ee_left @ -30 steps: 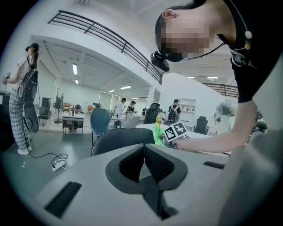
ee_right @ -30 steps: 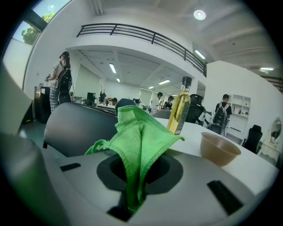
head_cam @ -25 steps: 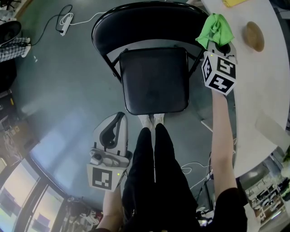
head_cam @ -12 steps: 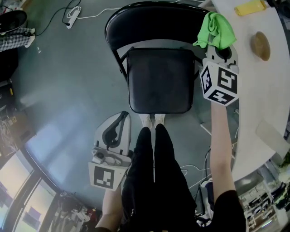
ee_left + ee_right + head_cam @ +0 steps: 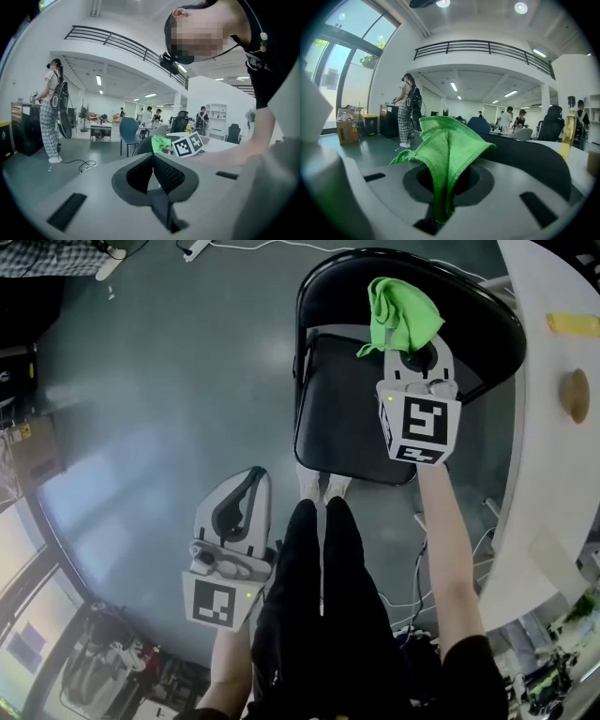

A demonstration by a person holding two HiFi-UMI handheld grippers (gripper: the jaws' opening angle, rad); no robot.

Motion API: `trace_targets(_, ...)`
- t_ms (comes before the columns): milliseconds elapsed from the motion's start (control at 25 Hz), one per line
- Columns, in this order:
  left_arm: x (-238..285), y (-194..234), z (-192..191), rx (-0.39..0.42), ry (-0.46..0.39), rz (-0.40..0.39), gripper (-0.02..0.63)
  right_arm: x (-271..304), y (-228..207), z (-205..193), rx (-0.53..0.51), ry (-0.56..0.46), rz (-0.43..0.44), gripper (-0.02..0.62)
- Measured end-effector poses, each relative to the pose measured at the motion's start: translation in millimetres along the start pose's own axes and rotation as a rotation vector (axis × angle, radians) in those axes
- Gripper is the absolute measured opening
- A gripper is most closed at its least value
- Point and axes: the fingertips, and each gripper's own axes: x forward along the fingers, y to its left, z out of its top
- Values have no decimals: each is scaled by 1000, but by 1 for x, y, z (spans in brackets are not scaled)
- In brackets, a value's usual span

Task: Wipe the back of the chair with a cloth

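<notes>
Since a second ago, the right gripper (image 5: pixel 412 351) has swung left along the chair (image 5: pixel 337 418). The green cloth (image 5: pixel 401 315) that sat at the right end of the backrest (image 5: pixel 478 310), by the white table (image 5: pixel 553 409), now lies over the backrest's near edge, about at its middle. The whole chair also shows further right in our head view. The left gripper (image 5: pixel 248 486) has hardly shifted. The right forearm reaches straight out from the body over the right part of the seat, and the gripper points to the far side with its marker cube facing up. Its jaws are clamped on the cloth, which stands up from them in a bunched fold. We cannot tell whether the cloth touches the backrest. The left gripper hangs low by the left leg over the floor, its jaws together with nothing between them.
</notes>
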Motion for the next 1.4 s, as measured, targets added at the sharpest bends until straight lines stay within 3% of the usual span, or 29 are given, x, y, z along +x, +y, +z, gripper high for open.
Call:
trace_targets(200,-11,16,-5,-34,0,65,11,24,45,-9,-46,20,104,44)
trace_targets(800,-27,68,-26,-77,14,156,11,69,133,-37,-109,76,265,43)
trace_targets(1000,-24,78,-25,-77,20,158,11,81,132,-44,-95,118,257,44)
trace_targets(1400,0,73,-18,-61,22,124,11,75,117,-45,-106,108,218,44)
